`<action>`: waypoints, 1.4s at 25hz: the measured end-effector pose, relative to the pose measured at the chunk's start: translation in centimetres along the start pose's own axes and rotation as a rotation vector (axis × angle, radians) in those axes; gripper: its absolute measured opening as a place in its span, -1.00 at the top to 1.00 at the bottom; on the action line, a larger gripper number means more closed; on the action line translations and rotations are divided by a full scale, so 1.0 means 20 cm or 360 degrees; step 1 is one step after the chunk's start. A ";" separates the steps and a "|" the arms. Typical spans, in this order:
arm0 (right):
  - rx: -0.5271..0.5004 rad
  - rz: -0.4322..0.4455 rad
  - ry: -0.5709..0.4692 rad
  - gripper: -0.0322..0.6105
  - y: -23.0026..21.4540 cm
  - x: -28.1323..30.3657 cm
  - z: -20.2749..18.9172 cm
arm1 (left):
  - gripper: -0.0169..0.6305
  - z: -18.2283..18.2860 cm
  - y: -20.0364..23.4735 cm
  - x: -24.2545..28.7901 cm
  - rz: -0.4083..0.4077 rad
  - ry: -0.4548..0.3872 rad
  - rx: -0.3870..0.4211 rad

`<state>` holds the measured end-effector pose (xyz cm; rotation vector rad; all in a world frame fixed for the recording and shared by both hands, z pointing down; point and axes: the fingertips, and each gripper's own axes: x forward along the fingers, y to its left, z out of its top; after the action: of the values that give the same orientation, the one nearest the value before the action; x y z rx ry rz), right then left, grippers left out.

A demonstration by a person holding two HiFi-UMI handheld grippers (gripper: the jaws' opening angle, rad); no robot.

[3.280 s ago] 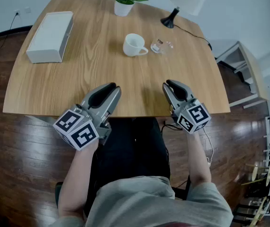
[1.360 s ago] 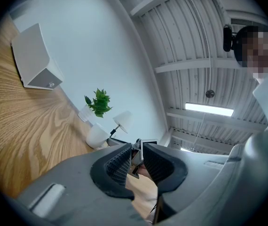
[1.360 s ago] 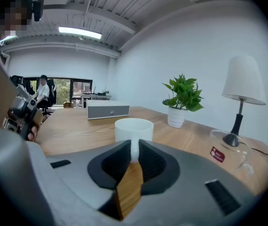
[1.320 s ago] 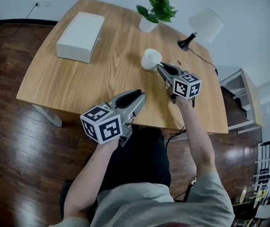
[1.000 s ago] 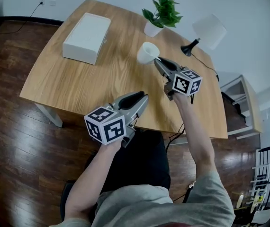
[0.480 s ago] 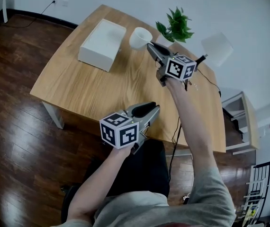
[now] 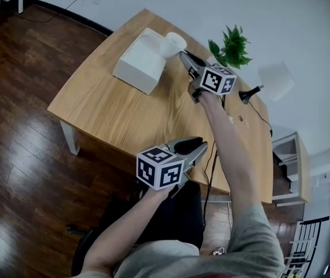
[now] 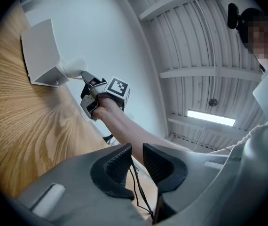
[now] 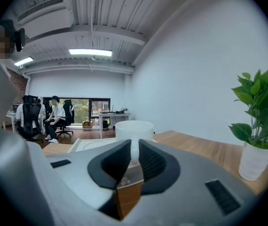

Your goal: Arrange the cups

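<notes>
your right gripper (image 7: 183,55), jaws clamped on the handle of the white cup (image 7: 173,42), had carried it from mid-table toward 11 o'clock, up beside the white box (image 7: 140,61). your left gripper (image 7: 195,146) stayed at 6 o'clock, jaws slightly apart, empty.

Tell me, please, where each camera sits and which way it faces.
Head view: on the person's head, facing steeply down at the table; shows forearms, left tongs, right tongs.
Left gripper view: on left tongs, facing the right forearm; own jaws show.
Right gripper view: on right tongs, facing the cup; own jaws show.
All three share the cup.
</notes>
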<state>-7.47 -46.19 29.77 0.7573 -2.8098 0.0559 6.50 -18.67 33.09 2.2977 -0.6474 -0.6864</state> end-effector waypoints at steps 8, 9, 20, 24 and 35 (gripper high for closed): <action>-0.0063 0.0068 0.0020 0.69 0.04 0.20 0.06 | 0.74 0.00 -0.01 0.01 -0.0002 0.0000 0.0004; -0.0068 0.0068 0.0019 0.69 0.04 0.22 0.06 | 0.74 0.00 0.00 0.01 -0.0003 0.0001 0.0001; -0.0080 0.0140 0.0028 0.69 0.09 0.38 0.07 | 0.74 0.00 0.00 0.01 -0.0002 -0.0006 -0.0001; -0.0129 0.0072 0.0074 0.68 0.09 0.38 0.07 | 0.74 0.00 -0.01 0.00 -0.0014 -0.0017 -0.0013; -0.0116 0.0020 0.0089 0.42 0.13 -0.12 0.11 | 0.74 0.01 -0.01 -0.02 -0.0019 -0.0021 0.0017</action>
<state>-7.13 -42.90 27.14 0.7102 -2.7479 -0.0228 6.12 -18.50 32.90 2.3103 -0.6451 -0.7064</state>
